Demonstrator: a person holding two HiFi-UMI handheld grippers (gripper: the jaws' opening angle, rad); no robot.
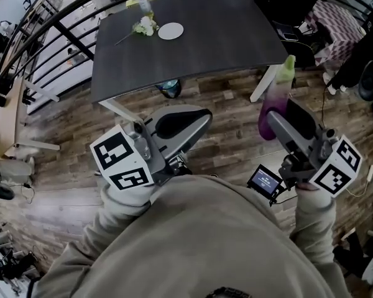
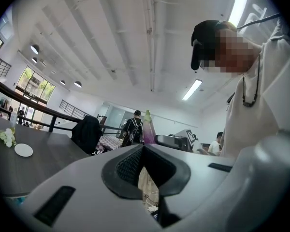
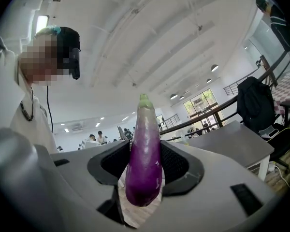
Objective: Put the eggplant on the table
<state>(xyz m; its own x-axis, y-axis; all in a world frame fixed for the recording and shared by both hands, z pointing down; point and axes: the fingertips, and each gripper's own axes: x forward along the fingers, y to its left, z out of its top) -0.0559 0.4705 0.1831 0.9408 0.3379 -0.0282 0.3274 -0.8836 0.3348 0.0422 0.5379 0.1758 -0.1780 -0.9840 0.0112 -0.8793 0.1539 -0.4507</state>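
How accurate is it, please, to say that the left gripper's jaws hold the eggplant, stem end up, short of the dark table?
One slip: the jaws of the right gripper, not the left, hold the eggplant, as the right gripper view shows; the left gripper is shut and empty. The rest stands: stem end up, short of the dark table.

Bright, even indoor light comes from ceiling strip lights [image 2: 193,89] and distant windows [image 2: 35,83]; one strip glares white. The head view is dimmer. All views bend at black, vignetted edges.
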